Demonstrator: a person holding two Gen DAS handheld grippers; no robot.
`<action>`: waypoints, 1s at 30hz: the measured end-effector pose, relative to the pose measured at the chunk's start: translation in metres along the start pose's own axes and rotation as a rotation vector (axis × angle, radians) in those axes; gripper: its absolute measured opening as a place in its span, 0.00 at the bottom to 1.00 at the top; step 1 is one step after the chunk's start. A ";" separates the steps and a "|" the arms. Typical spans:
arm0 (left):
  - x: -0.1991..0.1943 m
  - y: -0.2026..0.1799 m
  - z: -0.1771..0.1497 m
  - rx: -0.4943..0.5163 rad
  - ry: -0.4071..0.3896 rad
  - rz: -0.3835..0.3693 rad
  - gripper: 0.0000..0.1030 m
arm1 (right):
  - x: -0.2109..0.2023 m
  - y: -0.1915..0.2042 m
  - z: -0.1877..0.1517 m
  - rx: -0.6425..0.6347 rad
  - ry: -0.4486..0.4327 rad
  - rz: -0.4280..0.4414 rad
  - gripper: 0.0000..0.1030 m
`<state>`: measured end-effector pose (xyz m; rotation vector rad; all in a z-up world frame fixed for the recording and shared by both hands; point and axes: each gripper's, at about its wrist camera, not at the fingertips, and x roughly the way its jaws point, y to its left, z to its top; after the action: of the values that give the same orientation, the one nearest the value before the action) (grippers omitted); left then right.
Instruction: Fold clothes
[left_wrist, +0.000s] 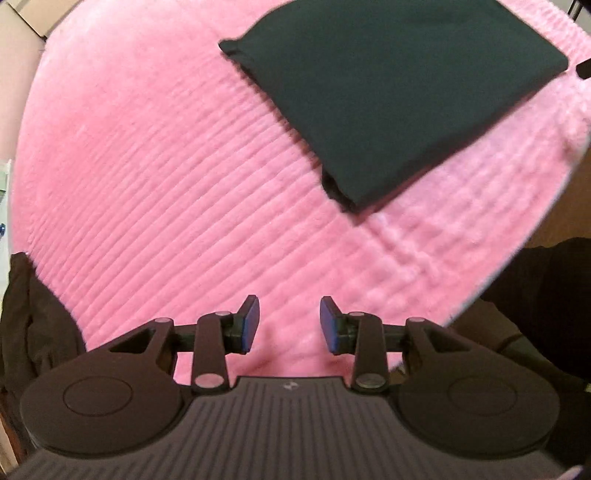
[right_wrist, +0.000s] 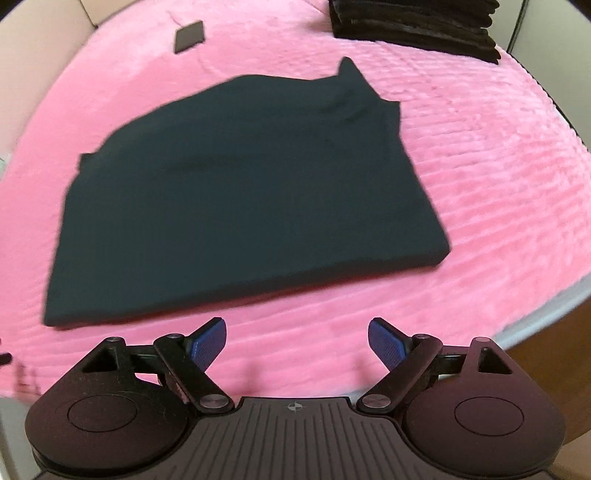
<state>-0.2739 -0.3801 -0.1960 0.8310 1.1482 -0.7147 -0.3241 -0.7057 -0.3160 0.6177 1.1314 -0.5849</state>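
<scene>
- The right hand-held gripper (right_wrist: 297, 341) is held wide apart and empty; the left hand-held gripper (left_wrist: 290, 325) likewise (narrower gap).
- The dark garment (right_wrist: 236, 199) lies folded on the pink blanket (right_wrist: 480, 184), just ahead.
- A folded stack (right_wrist: 413, 22) is seen beyond; a dark heap (left_wrist: 33, 332) seemingly remains unfolded.

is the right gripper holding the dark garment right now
No, the right gripper is open with nothing between its blue pads, and the folded dark garment lies flat on the pink blanket ahead of it.

Bare pink blanket (right_wrist: 498, 206) all around folded garment (right_wrist: 236, 199); stack (right_wrist: 413, 22) behind
</scene>
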 end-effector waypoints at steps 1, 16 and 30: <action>-0.009 0.001 -0.007 0.001 -0.013 -0.002 0.30 | -0.005 0.006 -0.004 0.007 -0.004 0.008 0.84; -0.038 -0.013 0.035 0.029 -0.056 -0.015 0.31 | -0.024 0.013 0.004 0.015 0.061 0.069 0.90; -0.031 -0.005 0.074 0.209 -0.079 0.008 0.39 | -0.021 0.041 0.023 -0.183 0.018 0.087 0.90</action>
<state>-0.2503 -0.4440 -0.1534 0.9737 1.0102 -0.8635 -0.2869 -0.6909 -0.2835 0.5122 1.1545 -0.3973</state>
